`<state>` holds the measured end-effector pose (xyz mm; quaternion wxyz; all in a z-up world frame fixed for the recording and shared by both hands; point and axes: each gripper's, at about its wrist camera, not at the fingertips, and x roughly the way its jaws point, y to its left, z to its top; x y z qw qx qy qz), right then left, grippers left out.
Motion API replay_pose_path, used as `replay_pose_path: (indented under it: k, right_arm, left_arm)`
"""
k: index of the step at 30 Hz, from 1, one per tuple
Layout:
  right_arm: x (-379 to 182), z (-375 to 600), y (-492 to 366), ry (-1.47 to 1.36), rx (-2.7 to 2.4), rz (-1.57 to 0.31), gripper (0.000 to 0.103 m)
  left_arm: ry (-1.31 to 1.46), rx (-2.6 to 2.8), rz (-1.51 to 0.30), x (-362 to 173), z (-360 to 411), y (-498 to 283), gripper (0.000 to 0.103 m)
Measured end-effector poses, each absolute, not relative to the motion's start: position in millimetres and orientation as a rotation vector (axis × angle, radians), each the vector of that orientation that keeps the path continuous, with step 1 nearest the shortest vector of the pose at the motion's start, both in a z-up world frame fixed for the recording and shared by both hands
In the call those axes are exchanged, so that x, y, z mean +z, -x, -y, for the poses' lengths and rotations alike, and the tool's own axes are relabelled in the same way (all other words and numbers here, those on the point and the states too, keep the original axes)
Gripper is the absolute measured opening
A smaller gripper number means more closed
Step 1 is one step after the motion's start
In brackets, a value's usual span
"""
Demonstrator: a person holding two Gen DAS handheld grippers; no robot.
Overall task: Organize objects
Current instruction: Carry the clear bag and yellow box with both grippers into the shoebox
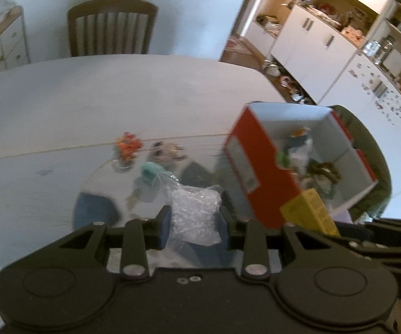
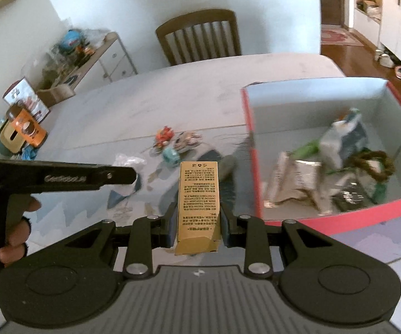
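Observation:
My left gripper (image 1: 194,220) is shut on a clear bag of white crumpled plastic (image 1: 193,214), held above the table. My right gripper (image 2: 197,222) is shut on a tall yellow carton (image 2: 199,203) with black print; the same yellow carton (image 1: 311,211) shows at the right of the left wrist view. A red box (image 2: 251,144) with a white inside stands open to the right, holding foil packets (image 2: 297,183), a bag and a rope ring (image 2: 375,164). That red box (image 1: 250,161) also appears in the left wrist view. Small toys (image 2: 172,142) lie on the table ahead.
A white table (image 1: 117,89) spreads ahead with a wooden chair (image 2: 200,39) at its far side. The left gripper's black body and a hand (image 2: 14,222) cross the left of the right wrist view. An orange tissue holder (image 2: 25,130) and a cluttered sideboard (image 2: 83,55) stand at the far left.

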<state>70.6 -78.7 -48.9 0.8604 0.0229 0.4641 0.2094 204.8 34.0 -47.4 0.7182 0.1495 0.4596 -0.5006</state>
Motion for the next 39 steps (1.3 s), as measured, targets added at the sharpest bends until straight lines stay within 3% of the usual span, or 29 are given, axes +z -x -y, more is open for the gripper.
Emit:
replay_pose_path:
  k: [22,39]
  right_arm:
    - [-35.4,221.2,-112.7,-0.075,0.314,-0.894,0.029]
    - [-61.4,239.8,-159.1,0.017,0.396,-0.915,0.029]
  left_arm:
    - [-0.446,-1.225,-0.964,-27.9,64.9,-99.8,0.033]
    - [-0.568,-1.15,-0.931,-55.9,157.4,-93.4,0.034]
